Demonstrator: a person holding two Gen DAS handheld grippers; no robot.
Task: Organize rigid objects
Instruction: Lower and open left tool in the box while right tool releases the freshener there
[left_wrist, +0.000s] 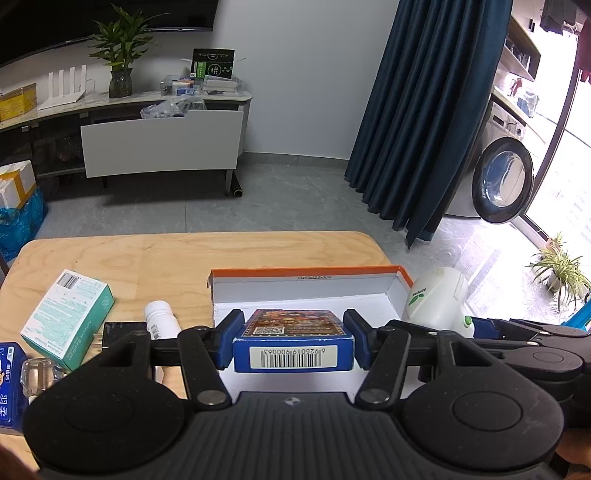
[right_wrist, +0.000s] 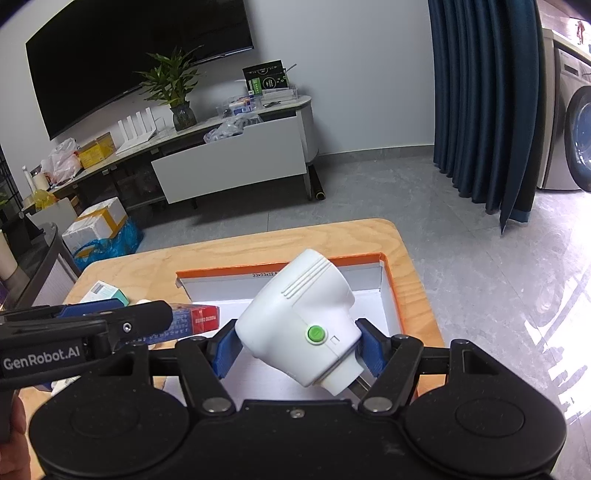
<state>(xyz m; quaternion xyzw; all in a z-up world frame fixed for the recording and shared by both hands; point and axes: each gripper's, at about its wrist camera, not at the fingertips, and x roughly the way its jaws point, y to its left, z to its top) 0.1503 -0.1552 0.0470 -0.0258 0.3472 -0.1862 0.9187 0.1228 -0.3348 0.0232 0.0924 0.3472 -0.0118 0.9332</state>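
Observation:
My left gripper (left_wrist: 293, 339) is shut on a blue card box (left_wrist: 293, 345) with a barcode, held over the near part of the orange-rimmed open box (left_wrist: 310, 272). My right gripper (right_wrist: 299, 349) is shut on a white plastic device (right_wrist: 295, 314) with a green button, held tilted over the same box (right_wrist: 391, 291). The device also shows in the left wrist view (left_wrist: 439, 299), at the box's right edge. The left gripper's body (right_wrist: 85, 325) and the card box (right_wrist: 192, 317) show at the left in the right wrist view.
On the wooden table (left_wrist: 166, 254) left of the box lie a teal carton (left_wrist: 68, 317), a white bottle (left_wrist: 160, 317), a black flat item (left_wrist: 123, 332), a clear small jar (left_wrist: 37, 374) and a blue pack (left_wrist: 11, 384). The table's right edge is close to the box.

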